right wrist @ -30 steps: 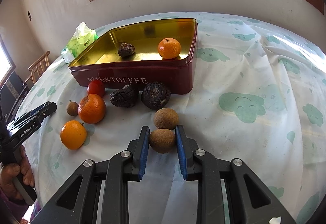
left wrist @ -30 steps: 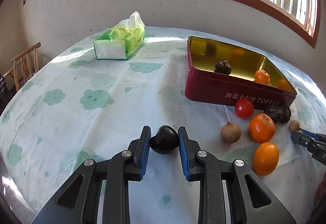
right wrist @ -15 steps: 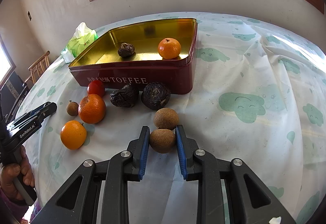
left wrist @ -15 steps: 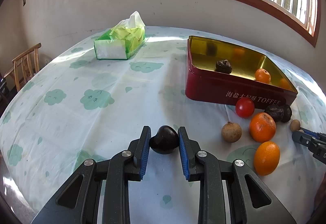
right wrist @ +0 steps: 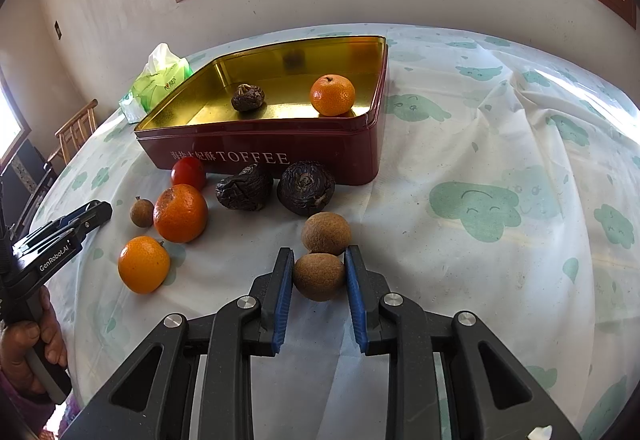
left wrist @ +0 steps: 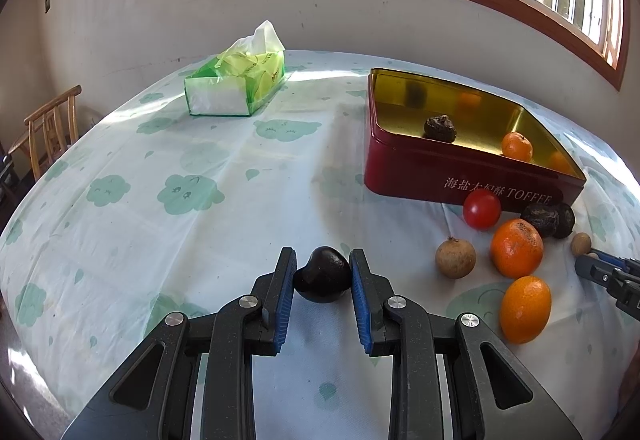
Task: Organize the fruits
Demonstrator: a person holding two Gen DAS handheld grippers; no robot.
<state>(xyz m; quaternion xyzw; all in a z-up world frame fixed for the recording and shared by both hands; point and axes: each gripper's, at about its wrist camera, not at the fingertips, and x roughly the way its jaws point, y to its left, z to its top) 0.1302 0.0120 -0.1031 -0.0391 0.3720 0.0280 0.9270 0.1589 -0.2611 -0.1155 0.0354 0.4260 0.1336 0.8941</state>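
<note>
My left gripper (left wrist: 322, 276) is shut on a dark purple fruit (left wrist: 322, 274) just above the tablecloth. My right gripper (right wrist: 319, 274) is shut on a brown round fruit (right wrist: 319, 276); a second brown fruit (right wrist: 326, 233) lies just beyond it. The red TOFFEE tin (right wrist: 280, 156) holds a wrinkled dark fruit (right wrist: 248, 97) and a tangerine (right wrist: 332, 95). In front of the tin lie a tomato (right wrist: 188, 173), two wrinkled dark fruits (right wrist: 306, 187), two oranges (right wrist: 180, 213) and a small brown fruit (right wrist: 141, 212). The tin also shows in the left wrist view (left wrist: 404, 168).
A green tissue pack (left wrist: 236, 86) stands at the far side of the table. A wooden chair (left wrist: 48, 130) is beyond the left table edge. The cloth (right wrist: 500, 168) is wrinkled to the right of the tin. The left gripper's body (right wrist: 56, 240) is at the left in the right wrist view.
The left wrist view has shifted very slightly; the fruits by the tin sit a little further right. Both grippers keep their hold.
</note>
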